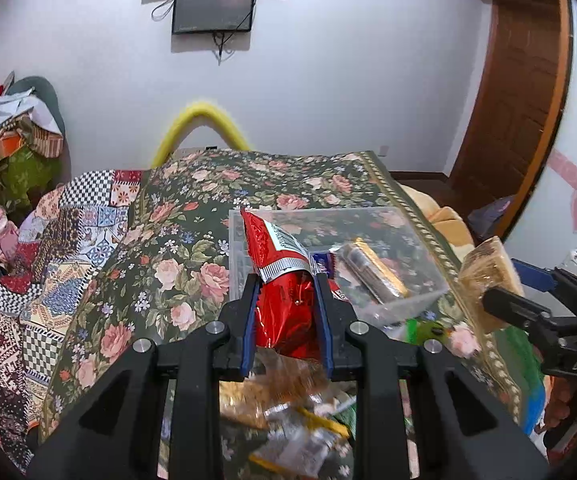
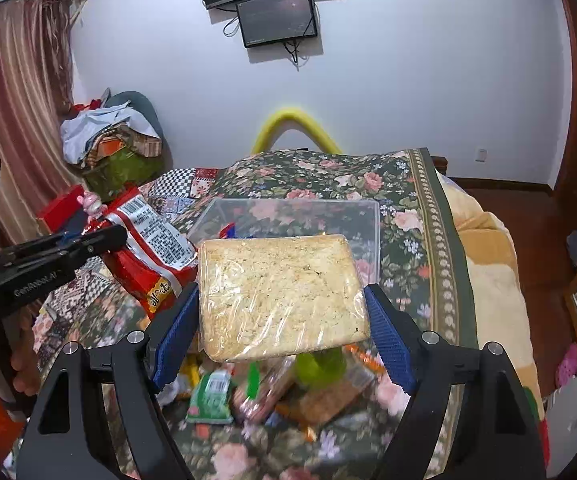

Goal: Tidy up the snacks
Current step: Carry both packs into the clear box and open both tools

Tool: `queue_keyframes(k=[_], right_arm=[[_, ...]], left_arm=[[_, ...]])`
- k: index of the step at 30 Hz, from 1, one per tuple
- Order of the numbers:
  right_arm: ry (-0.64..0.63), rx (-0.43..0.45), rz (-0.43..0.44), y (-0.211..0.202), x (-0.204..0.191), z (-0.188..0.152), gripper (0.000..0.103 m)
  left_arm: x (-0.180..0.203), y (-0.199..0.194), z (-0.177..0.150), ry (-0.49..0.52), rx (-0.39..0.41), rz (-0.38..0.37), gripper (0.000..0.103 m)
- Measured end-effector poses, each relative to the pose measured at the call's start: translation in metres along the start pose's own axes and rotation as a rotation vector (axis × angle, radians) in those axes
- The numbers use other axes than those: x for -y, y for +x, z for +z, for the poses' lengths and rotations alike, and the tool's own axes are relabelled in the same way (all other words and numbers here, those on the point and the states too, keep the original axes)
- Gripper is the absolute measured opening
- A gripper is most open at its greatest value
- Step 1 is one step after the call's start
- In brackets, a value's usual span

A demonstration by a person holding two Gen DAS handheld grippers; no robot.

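The left gripper (image 1: 286, 280) is clamped on a crinkly red foil snack bag (image 1: 280, 272), held at centre frame in the left wrist view, just before the clear rectangular plastic bin (image 1: 416, 232) that sits on the bed's dark floral bedspread (image 1: 192, 216). The right gripper (image 2: 282, 312) pinches a flat, pale, plastic-wrapped crisp cake (image 2: 280, 296) by its side edges at mid-frame, above loose snack packets (image 2: 256, 396) at the bottom of the right wrist view. The bag is probably light, soft and slippery, so a hold below its sealed top seems safest. The cake looks stiff but brittle (a hard squeeze could crack it); its edges suit a gentle grip. Inside the bin lies a gold-wrapped biscuit roll (image 1: 372, 268)
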State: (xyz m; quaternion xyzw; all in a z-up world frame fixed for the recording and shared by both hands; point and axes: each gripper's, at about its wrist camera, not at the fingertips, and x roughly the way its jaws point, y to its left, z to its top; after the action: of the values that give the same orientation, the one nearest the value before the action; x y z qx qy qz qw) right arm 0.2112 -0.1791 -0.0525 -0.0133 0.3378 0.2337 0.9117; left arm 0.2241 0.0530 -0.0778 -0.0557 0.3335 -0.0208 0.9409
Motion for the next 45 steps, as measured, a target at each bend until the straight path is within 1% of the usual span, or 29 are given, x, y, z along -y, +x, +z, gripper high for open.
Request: queue_keyframes(k=[5,8,12,16,21,24,29,31,33,36,40,42,45], right_arm=[[-0.005,-0.022,-0.011,0.027,0.005,0.011,0.078],[-0.012,-0.038,-0.016,0.043,0.008,0.017,0.078],[-0.03,-0.061,-0.02,0.064,0.009,0.022,0.078],[-0.04,-0.092,-0.018,0.082,0.01,0.024,0.078],[-0.05,-0.137,-0.025,0.104,0.014,0.027,0.078],[-0.046,-0.167,-0.025,0.115,0.017,0.026,0.078],[-0.055,-0.208,-0.031,0.125,0.02,0.022,0.078],[-0.061,-0.221,-0.033,0.128,0.019,0.019,0.078],[-0.065,-0.231,-0.037,0.129,0.019,0.017,0.078],[-0.065,-0.234,-0.041,0.128,0.019,0.016,0.08],[-0.057,-0.242,-0.04,0.126,0.02,0.016,0.08],[-0.055,-0.244,-0.041,0.123,0.02,0.015,0.08],[-0.05,-0.228,-0.054,0.115,0.02,0.015,0.08]], left_arm=[[-0.01,0.037,0.005,-0.022,-0.045,0.014,0.025],[-0.012,0.059,0.005,-0.021,-0.08,0.003,0.024],[-0.013,0.077,0.007,-0.016,-0.081,0.022,0.024],[-0.015,0.094,0.01,-0.038,-0.091,-0.002,0.024],[-0.005,0.116,0.006,-0.005,-0.116,0.022,0.024],[-0.003,0.124,0.001,-0.008,-0.14,0.004,0.024],[-0.001,0.126,-0.005,0.014,-0.147,0.008,0.024],[0.0,0.126,-0.008,0.029,-0.163,0.012,0.025],[-0.001,0.126,-0.01,0.03,-0.172,0.02,0.029],[-0.004,0.124,-0.014,0.027,-0.191,0.002,0.032],[-0.007,0.114,-0.014,0.024,-0.183,0.009,0.039],[-0.007,0.107,-0.014,0.025,-0.173,0.006,0.048],[-0.007,0.092,-0.011,0.035,-0.147,0.002,0.055]])
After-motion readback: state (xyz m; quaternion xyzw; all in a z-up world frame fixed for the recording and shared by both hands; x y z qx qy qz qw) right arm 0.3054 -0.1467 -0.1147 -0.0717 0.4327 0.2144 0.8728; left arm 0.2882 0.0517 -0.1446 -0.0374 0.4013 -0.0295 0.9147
